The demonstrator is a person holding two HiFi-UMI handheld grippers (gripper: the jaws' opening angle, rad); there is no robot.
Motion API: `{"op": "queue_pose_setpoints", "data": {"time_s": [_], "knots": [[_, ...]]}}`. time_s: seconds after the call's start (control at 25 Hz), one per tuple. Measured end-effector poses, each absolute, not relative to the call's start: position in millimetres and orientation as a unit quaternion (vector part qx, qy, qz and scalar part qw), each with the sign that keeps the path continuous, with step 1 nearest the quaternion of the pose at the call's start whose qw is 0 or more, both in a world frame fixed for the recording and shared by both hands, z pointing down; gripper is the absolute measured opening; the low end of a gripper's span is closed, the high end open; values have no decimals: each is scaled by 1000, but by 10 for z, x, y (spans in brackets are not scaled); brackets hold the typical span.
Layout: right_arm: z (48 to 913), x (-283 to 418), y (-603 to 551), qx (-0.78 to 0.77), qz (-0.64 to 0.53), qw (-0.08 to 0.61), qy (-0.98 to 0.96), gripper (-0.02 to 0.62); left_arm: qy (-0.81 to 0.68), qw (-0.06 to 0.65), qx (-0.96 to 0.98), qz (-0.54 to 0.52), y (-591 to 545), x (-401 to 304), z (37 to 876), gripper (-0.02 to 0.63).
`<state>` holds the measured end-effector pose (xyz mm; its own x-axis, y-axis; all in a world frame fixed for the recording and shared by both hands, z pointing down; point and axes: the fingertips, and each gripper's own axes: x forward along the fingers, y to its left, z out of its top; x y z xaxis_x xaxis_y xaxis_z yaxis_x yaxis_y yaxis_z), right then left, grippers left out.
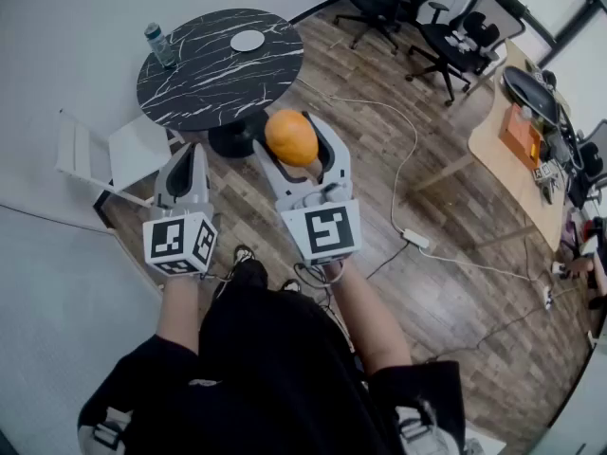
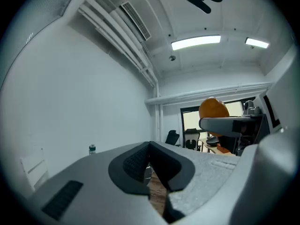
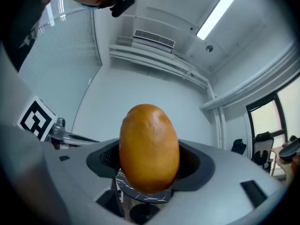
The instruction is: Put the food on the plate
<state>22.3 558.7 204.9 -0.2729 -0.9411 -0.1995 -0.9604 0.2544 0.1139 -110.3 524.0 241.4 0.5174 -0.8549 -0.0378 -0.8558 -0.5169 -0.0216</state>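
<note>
the food [image 1: 291, 137] is a smooth, egg-shaped piece, orange-brown with a slight sheen and a darker patch near its top. it is held in the air between the jaws of the right gripper [image 1: 298, 142], whose pads press on its two sides. in the right gripper view it stands upright on its long axis and fills the gap between the pads. from the head view it hangs over the near edge of a round black marble table [image 1: 190, 93]. the plate [image 1: 248, 40] is small, round and white. it lies flat on the far part of that table top, well apart from the food.
</note>
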Motion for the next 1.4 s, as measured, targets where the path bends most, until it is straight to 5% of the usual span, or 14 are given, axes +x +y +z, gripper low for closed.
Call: {"op": "queue_pose_setpoints", "data": {"time_s": [1.4], "knots": [[2704,784,2669,-599,39,-38,799,295,390,-36,-916,-89,2119,-477,3155,0]]}}
